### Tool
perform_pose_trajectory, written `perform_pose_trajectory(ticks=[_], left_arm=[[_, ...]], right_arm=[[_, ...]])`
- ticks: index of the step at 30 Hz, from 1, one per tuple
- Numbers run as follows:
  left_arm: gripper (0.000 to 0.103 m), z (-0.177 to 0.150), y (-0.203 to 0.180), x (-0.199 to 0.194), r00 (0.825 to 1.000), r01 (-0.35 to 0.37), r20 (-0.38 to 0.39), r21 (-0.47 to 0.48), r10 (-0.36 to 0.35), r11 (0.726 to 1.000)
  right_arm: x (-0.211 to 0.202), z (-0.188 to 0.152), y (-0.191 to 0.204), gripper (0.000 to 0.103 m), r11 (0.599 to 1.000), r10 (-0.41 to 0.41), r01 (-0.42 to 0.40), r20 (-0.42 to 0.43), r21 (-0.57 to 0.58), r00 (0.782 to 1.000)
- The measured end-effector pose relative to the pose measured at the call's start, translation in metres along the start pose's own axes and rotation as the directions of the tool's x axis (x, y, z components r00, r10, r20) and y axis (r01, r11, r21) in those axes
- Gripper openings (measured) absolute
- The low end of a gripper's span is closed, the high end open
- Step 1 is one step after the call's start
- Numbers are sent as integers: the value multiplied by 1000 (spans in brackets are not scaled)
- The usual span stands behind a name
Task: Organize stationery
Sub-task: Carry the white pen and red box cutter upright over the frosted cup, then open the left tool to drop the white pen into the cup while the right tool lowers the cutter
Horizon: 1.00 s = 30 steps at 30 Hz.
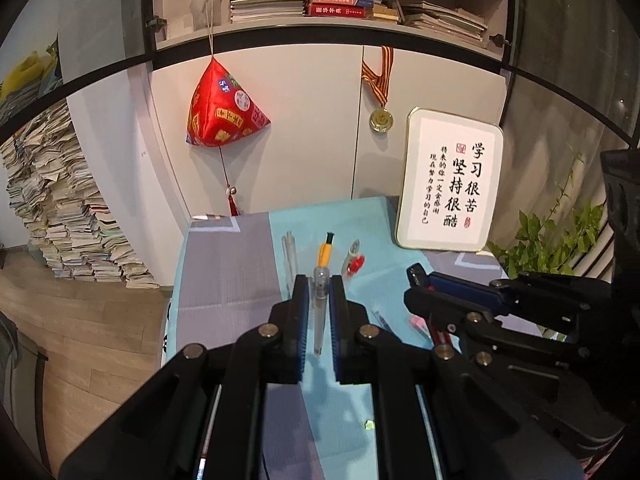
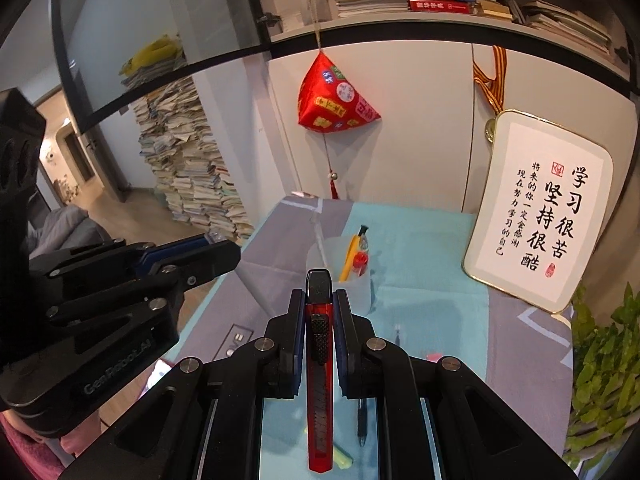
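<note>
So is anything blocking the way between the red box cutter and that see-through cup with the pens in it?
Nothing visible does. The red box cutter, clamped in the right gripper, points at the translucent plastic cup, with only bare cloth between. The left gripper stays off to one side.

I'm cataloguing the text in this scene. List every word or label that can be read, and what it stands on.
"学习很苦 坚持很酷": large characters on the framed sign leaning against the cabinet.
"将来的你一定会感谢现在努力学习的自己": smaller columns on the same sign.
"GenRobot.AI": on the body of the left hand-held gripper, seen from the right wrist.
Red seal stamps on the sign, patches on the red hanging ornament, red book spines on the shelf: too small or blurred to read.
</note>
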<state>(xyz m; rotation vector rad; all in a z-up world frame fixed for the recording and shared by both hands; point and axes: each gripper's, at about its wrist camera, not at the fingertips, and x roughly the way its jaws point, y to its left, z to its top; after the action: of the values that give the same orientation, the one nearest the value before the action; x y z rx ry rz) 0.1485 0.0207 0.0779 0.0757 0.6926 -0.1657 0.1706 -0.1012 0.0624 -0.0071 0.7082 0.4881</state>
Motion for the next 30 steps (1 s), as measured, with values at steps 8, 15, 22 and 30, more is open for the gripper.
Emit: perform_pose_trajectory(ticks=[8,15,22,30], left_arm=[[8,32,11,8,1000,16,12,-43,-15,999],[8,56,22,20,999,18,32,-74,-15,997],[8,53,27,47,1000,14,-23,-81,-16,997],[8,38,24,73,996,17,-82,-71,-23,997]], right_arm=[[13,35,-9,14,999,-10,9,19,43,1000],[25,55,-19,14,998,-14,11,35,67,999],[40,61,-28,14,995,-5,1,38,97,999],[49,75,-32,14,990,14,-25,79,139,997]])
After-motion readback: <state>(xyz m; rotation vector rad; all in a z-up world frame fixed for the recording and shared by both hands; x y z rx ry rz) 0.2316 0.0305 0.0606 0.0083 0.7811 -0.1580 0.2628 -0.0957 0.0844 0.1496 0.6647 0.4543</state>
